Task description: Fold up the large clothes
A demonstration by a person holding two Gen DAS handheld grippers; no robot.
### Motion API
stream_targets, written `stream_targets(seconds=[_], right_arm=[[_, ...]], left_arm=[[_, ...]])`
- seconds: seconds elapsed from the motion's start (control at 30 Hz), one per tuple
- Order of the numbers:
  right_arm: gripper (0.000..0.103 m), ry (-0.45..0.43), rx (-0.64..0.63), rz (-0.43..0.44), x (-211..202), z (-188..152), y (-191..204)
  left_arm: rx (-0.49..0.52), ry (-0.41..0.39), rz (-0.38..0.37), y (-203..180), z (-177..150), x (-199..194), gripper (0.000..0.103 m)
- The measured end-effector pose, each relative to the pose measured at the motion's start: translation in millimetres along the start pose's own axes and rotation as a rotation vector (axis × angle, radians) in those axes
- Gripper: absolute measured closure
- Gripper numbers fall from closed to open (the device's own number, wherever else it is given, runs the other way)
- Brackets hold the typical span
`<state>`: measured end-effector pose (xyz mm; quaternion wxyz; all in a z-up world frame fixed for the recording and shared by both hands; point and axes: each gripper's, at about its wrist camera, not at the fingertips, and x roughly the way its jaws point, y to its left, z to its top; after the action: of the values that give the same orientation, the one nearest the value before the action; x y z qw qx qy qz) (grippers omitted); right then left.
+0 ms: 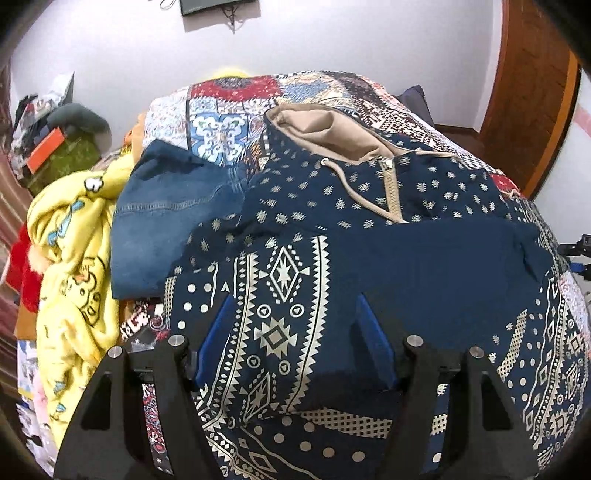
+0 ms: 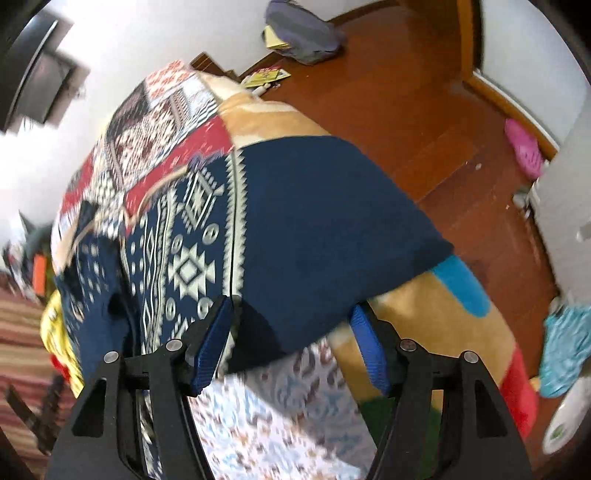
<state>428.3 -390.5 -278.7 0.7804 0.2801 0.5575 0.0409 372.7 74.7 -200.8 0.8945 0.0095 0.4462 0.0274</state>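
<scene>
A navy hoodie with cream geometric print, a beige hood lining and a zip lies spread on the bed. My left gripper hovers open over its printed lower part, and the blue pads press on nothing. In the blurred right wrist view the hoodie's plain navy folded part reaches the bed's edge. My right gripper stands open at that part's near edge. The cloth shows between its fingers, but they do not pinch it.
Folded jeans and a yellow cartoon blanket lie left of the hoodie on the patchwork bedspread. A tan plush blanket hangs off the bed's side. Beyond is wooden floor with a pink slipper and a grey bag.
</scene>
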Motion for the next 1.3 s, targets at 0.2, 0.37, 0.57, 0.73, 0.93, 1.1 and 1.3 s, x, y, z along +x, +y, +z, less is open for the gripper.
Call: stream_targets(seconds=[0.2,0.37,0.57,0.73,0.93,1.1,1.3], right_arm=[[0.041,-0.077,0.028,-0.051,8.7,14.4,6.5],[0.079,-0.132,0.018,-0.111,7.3,24.4,18.6],[0.095,-0.217,-0.079,-0.161,-21.5,25.8,43.2],[0.095,-0.327,-0.191,-0.111,-70.8,19.0,81.8],[0.096,-0.400,-0.394,0.038,-111.9,-10.1,155.6],[0.096,-0.333,-0.506,0.125,-96.7,-43.4,203.9],[0.096,-0.147,-0.541,0.101,-23.7,-68.2,232.1]], left_arm=[[-0.035,0.006,-0.005,9.8,-4.8,0.6,0.036],[-0.029,0.009,0.023,10.4,-9.5,-0.1,0.036],[-0.029,-0.005,0.018,13.5,-12.7,-10.4,0.036],[-0.012,-0.030,0.020,14.6,-13.6,-23.9,0.036],[-0.011,-0.064,-0.003,14.2,-15.9,-42.5,0.036],[0.002,-0.081,-0.016,11.4,-17.5,-55.5,0.036],[0.015,-0.080,-0.040,10.7,-25.3,-66.8,0.036]])
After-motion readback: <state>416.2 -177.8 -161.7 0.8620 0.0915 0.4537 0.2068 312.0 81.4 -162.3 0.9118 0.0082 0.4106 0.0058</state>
